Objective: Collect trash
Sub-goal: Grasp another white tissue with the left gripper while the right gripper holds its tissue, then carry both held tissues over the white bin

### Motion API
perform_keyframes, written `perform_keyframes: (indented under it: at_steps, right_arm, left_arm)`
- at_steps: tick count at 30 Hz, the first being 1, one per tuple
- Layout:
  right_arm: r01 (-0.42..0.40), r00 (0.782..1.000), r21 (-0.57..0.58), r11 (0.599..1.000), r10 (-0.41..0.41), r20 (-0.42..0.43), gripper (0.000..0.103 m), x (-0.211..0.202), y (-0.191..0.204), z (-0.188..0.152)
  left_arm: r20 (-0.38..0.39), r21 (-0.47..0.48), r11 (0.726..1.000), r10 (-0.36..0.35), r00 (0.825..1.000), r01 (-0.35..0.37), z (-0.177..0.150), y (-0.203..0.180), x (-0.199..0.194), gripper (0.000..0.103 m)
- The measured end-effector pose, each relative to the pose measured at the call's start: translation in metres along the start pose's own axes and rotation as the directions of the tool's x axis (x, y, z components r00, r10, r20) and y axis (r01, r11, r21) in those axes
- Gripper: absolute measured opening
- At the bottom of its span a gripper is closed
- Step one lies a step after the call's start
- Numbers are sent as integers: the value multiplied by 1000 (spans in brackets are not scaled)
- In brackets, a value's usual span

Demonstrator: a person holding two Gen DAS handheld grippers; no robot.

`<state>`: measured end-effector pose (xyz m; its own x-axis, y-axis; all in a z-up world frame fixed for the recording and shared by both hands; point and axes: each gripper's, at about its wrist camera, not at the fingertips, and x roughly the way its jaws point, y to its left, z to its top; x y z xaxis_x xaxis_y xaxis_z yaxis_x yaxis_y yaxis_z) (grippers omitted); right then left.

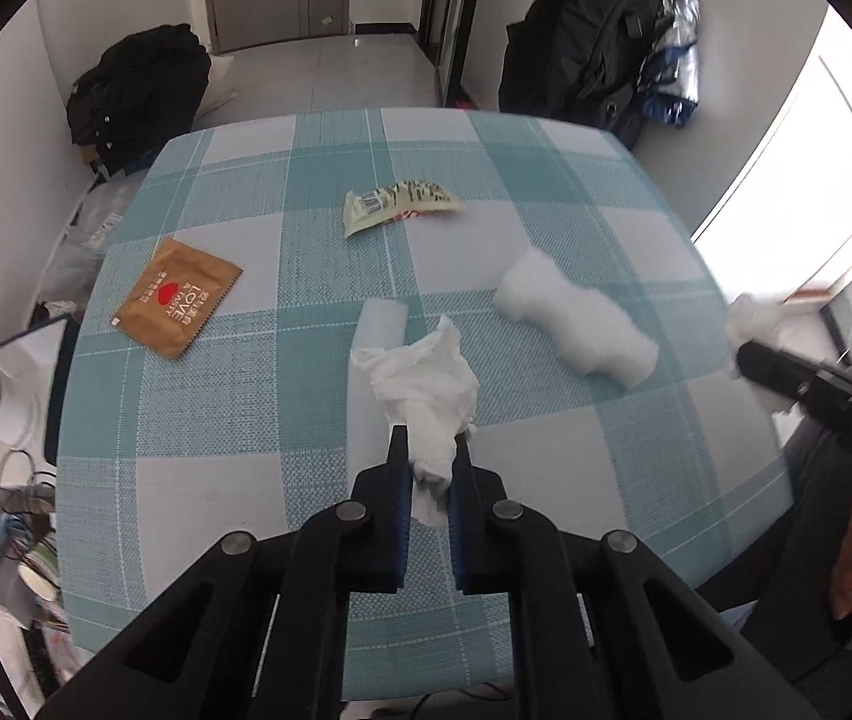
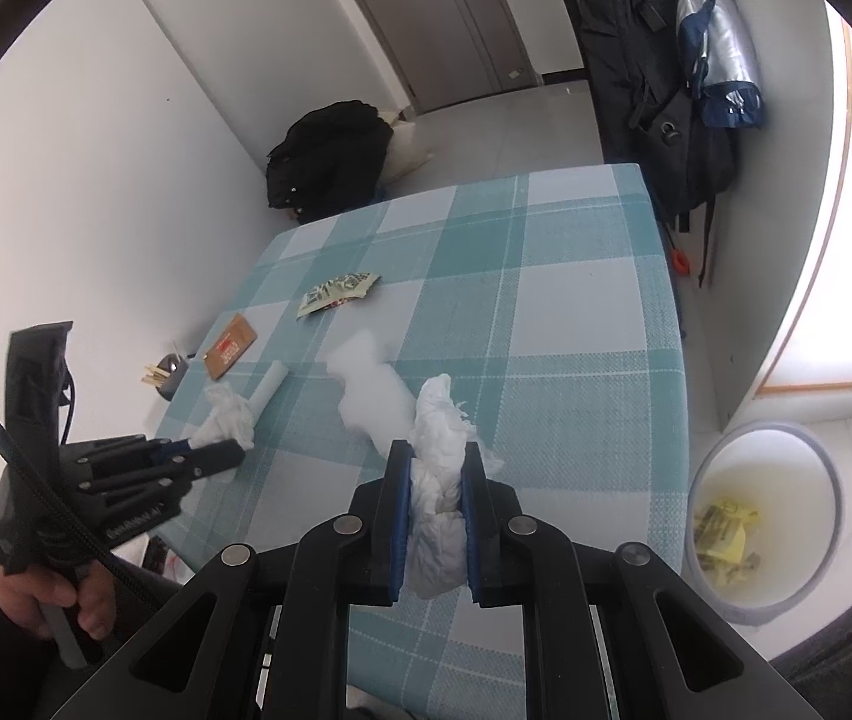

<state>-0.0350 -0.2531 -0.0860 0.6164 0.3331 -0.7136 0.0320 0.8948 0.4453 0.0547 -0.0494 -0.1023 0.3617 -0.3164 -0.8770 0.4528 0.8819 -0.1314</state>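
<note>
My left gripper (image 1: pixel 431 438) is shut on a crumpled white tissue (image 1: pixel 420 378) just above the teal checked table (image 1: pixel 234 432). From the right wrist view, that left gripper (image 2: pixel 228 453) and its tissue (image 2: pixel 225 414) sit at the table's left edge. My right gripper (image 2: pixel 438 450) is shut on another crumpled tissue (image 2: pixel 441 420) over the table's near side. A brown sachet (image 1: pixel 177 306), a printed wrapper (image 1: pixel 399 204), a small white roll (image 1: pixel 381 324) and a white fluffy wad (image 1: pixel 576 318) lie on the cloth.
A white bin (image 2: pixel 828 480) with yellow scraps in it stands on the floor right of the table. A grey cup of sticks (image 2: pixel 171 375) is by the left edge. Dark coats hang at the back right, and a black bag (image 2: pixel 330 156) lies on the floor.
</note>
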Motion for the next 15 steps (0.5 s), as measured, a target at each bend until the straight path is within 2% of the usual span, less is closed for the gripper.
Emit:
perform_keyframes:
  at_steps: [7, 15]
  right_arm:
    - [3, 1000, 0, 1000, -3, -6, 15, 3, 2, 0]
    - [-13, 1000, -16, 1000, 14, 8, 15, 1, 6, 0]
  left_arm:
    - [38, -31, 998, -59, 998, 60, 7, 2, -9, 6]
    - [135, -17, 998, -51, 990, 54, 13, -2, -34, 5]
